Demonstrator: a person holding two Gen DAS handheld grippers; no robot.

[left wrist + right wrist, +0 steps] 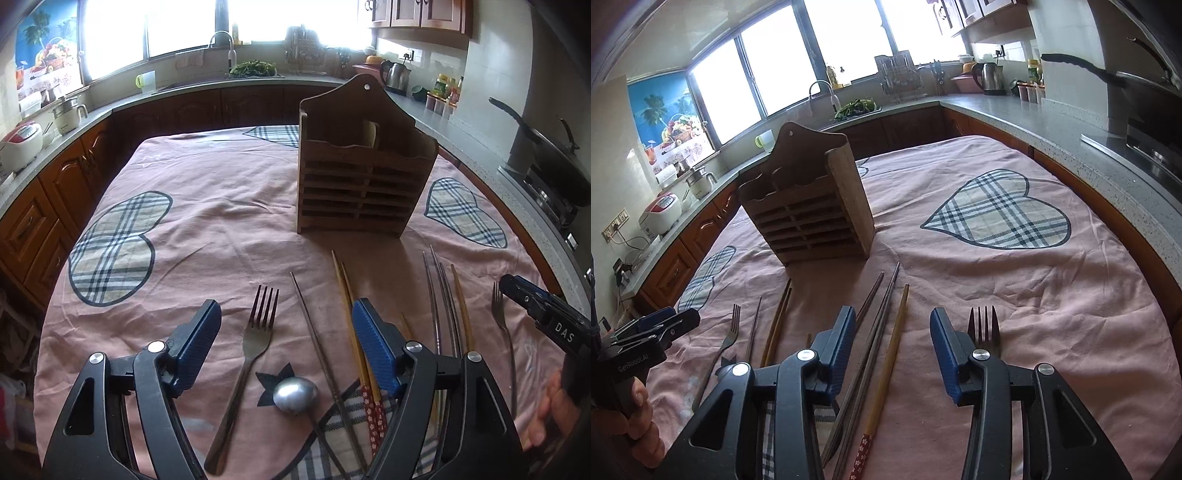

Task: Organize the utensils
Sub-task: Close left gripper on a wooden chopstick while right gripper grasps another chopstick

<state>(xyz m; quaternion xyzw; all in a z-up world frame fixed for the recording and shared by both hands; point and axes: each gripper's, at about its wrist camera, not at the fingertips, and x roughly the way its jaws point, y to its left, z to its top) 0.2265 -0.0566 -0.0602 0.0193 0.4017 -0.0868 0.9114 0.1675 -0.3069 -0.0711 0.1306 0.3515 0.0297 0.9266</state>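
Observation:
A wooden utensil holder (pixel 364 173) stands upright on the pink tablecloth (pixel 221 229); it also shows in the right wrist view (pixel 809 206). In front of it lie a fork (pixel 255 343), a spoon (pixel 295 396), a thin metal chopstick (pixel 317 343), wooden chopsticks (pixel 351 317), metal chopsticks (pixel 441 295) and a second fork (pixel 504 325). My left gripper (pixel 286 319) is open and empty, low over the fork and spoon. My right gripper (pixel 893 326) is open and empty over chopsticks (pixel 886 343), with a fork (pixel 984 328) behind its right finger.
Kitchen counters (pixel 258 85) ring the table on three sides, with a sink, kettle (pixel 395 75) and rice cooker (pixel 18 146). A pan (pixel 554 155) sits on the stove at right. Each gripper shows at the edge of the other's view.

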